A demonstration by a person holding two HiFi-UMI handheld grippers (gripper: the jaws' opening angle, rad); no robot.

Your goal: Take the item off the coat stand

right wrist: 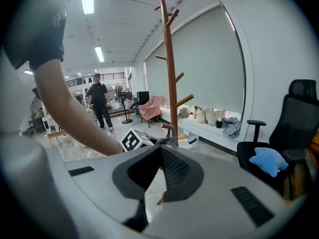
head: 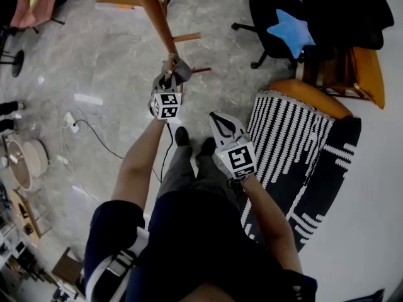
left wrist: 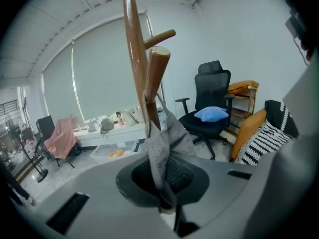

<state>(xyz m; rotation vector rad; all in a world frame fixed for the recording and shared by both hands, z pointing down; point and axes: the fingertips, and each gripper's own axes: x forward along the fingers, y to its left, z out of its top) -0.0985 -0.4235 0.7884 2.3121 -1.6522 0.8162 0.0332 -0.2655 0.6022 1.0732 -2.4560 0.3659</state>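
Note:
The brown wooden coat stand [head: 154, 11] rises in front of me. In the left gripper view its pole [left wrist: 133, 59] fills the middle, and a grey fabric item [left wrist: 169, 138] hangs by a strap from a slanted peg [left wrist: 155, 73]. My left gripper [head: 171, 75] is at the stand, shut on the lower part of that grey item [head: 181, 68]; the cloth runs down between the pads [left wrist: 178, 176]. My right gripper [head: 215, 116] hangs lower and to the right, away from the stand, shut with nothing in it. In the right gripper view [right wrist: 160, 151] the stand [right wrist: 171, 73] is farther off.
A black office chair [head: 277, 11] with a blue star cushion [head: 291, 29] stands at the back right. A black-and-white striped seat [head: 286, 143] with an orange edge [head: 315, 96] is close on my right. A cable [head: 94, 134] lies on the floor at left. A person [right wrist: 99, 106] stands far off.

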